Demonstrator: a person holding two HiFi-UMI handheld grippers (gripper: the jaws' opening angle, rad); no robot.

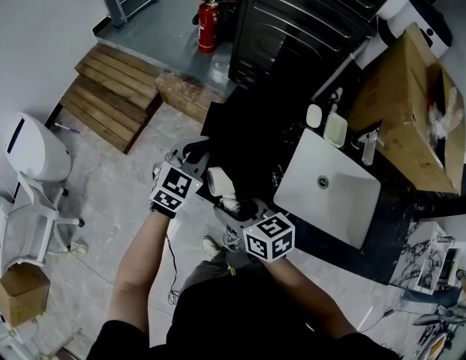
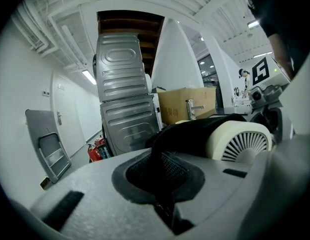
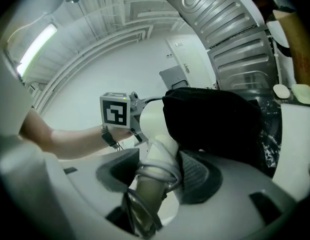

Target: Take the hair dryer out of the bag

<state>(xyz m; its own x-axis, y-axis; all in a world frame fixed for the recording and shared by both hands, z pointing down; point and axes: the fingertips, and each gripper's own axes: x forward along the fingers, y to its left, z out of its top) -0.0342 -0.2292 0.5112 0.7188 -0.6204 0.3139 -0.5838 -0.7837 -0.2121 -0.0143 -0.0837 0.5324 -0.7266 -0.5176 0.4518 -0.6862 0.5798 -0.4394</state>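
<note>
Extraction looks midway. By the tabletop's left edge, the right hand-held gripper clamps the dryer's handle and the left hand-held gripper pinches the bag, which partly sheathes the barrel. Next, probably pull them apart.

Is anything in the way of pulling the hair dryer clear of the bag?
Only the bag itself, draped over the hair dryer barrel; the left gripper pinches its fabric, the right gripper holds the handle.
</note>
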